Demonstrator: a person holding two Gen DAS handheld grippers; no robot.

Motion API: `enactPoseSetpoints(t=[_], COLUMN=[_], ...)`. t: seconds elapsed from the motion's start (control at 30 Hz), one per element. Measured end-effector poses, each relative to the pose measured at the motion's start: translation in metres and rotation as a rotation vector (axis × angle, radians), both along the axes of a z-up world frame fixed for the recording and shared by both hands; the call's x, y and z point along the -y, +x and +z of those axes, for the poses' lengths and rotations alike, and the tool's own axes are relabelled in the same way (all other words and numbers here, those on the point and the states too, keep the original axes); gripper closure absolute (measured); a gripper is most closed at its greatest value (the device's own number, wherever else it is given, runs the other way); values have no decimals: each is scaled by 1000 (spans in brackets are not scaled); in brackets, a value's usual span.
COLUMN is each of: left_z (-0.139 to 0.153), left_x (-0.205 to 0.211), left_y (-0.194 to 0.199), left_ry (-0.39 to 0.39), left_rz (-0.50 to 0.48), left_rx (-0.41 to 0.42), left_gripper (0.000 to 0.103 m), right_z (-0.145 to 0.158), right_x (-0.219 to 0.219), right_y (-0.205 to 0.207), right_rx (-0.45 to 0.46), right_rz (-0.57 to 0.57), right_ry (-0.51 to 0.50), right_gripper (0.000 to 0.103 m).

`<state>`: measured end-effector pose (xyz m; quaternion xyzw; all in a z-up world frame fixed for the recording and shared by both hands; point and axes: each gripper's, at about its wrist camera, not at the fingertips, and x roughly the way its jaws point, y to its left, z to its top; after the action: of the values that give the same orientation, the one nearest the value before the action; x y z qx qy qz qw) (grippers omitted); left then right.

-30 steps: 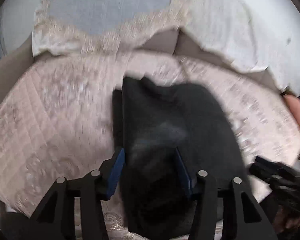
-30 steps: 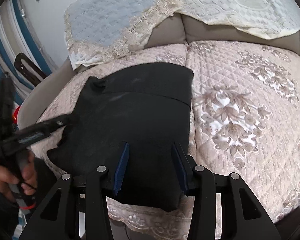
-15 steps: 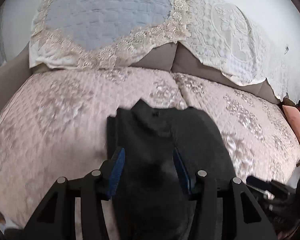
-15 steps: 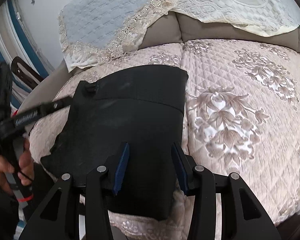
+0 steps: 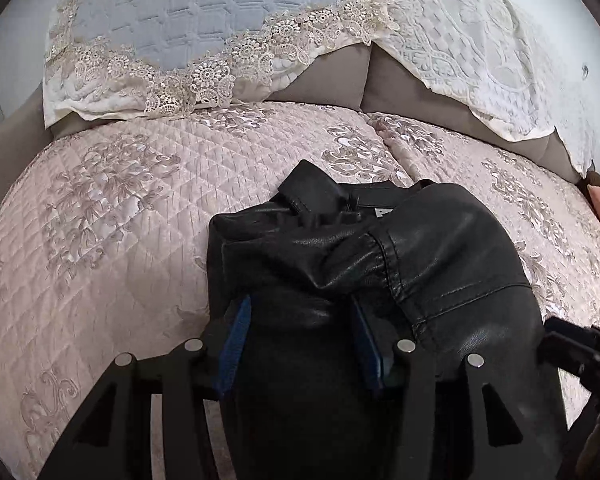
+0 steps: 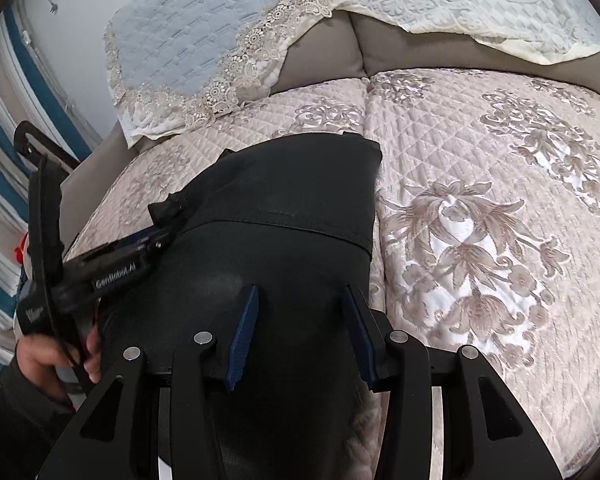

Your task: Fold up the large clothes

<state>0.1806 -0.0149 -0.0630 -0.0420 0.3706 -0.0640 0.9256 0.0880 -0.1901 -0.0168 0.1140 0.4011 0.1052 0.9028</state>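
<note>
Left wrist view: your left gripper (image 5: 300, 340) has its jaws clamped on a bunched fold of the black leather jacket (image 5: 440, 256), which lies on the quilted sofa cover (image 5: 100, 216). Stiff leather may slip free.

Right wrist view: your right gripper (image 6: 300, 336) grips the jacket's near edge; uneven pulling could skew the fold. No containers appear.

Black leather jacket (image 5: 380, 264) lies bunched on quilted floral sofa cover (image 5: 112, 216). Left gripper (image 5: 300, 336) straddles a thick fold of it, blue pads (image 5: 236, 340) flanking the leather on both sides; pad contact unclear. A seamed cuff sits just beyond the right pad. Lace-edged throw (image 5: 204, 24) drapes the backrest. Part of the right gripper (image 5: 580, 348) shows at the right edge, beside the jacket.
</note>
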Motion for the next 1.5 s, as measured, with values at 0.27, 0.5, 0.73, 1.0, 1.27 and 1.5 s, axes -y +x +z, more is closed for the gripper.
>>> enactPoseSetpoints(t=[0.27, 0.5, 0.73, 1.0, 1.27, 1.5], left_z=[1, -4, -9, -18, -19, -16], left_x=[-11, -28, -32, -36, -37, -37], left_y=[-1, -19, -18, -11, -18, -1], left_ry=[-34, -108, -157, -219, -277, -316], left_rz=[51, 94, 75, 34, -35, -46], left_rx=[-27, -65, -88, -96, -114, -138], left_gripper=[32, 24, 23, 21, 32, 59], right_z=[-4, -15, -22, -29, -28, -30], right_x=[16, 27, 36, 36, 36, 41], right_y=[6, 11, 17, 34, 31, 45], right_rx=[-25, -73, -97, -109, -116, -126], right_rz=[-27, -13, 4, 33, 65, 49], right_ry=[70, 170, 245, 304, 314, 362], right_gripper=[49, 44, 41, 37, 46, 71])
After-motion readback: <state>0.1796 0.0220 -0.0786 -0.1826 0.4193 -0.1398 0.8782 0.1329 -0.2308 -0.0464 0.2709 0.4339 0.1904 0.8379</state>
